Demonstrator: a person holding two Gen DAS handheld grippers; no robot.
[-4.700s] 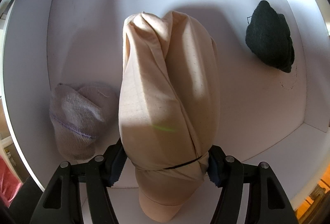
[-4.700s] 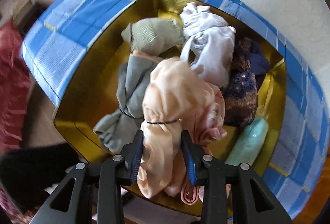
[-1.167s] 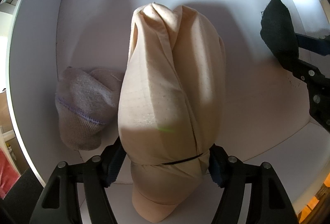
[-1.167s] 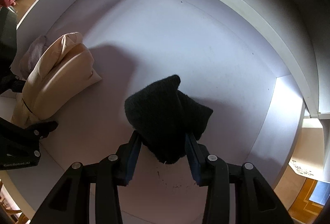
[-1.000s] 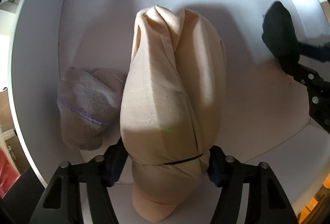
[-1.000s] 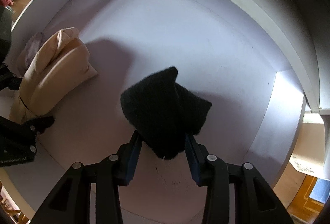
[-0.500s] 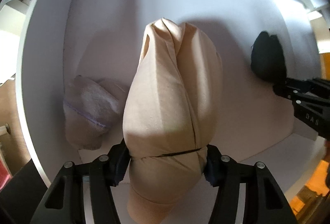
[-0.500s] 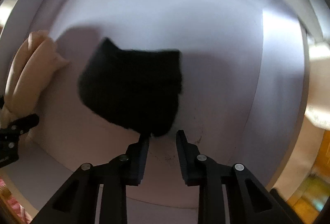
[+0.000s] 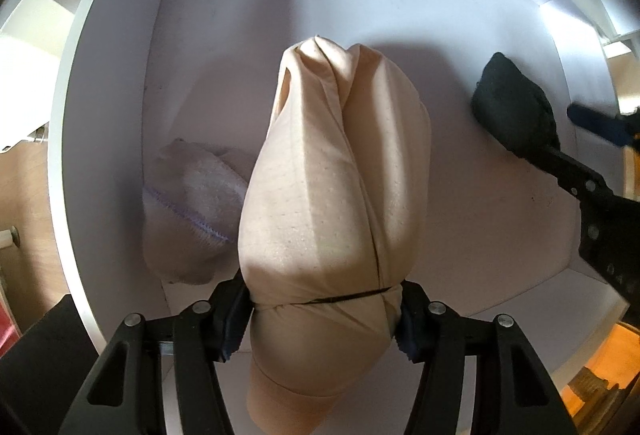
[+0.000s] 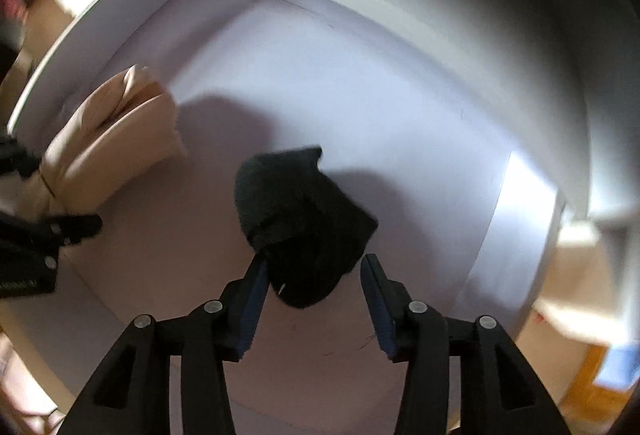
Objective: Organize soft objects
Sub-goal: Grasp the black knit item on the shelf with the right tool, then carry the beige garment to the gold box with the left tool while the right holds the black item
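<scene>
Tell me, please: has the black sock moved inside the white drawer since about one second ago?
Yes. The black sock was turned: its pointed end now aims toward the drawer's back wall again. The right gripper has just been opening around it.

White shelf compartment (image 9: 400, 15): black sock (image 10: 304, 223), grey sock (image 9: 188, 211) resting inside

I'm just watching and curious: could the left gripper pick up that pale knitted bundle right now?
Probably not. The left gripper is shut on the beige bundle, so its jaws are full. The pale knitted bundle lies beside it in the white compartment, otherwise unblocked.
</scene>
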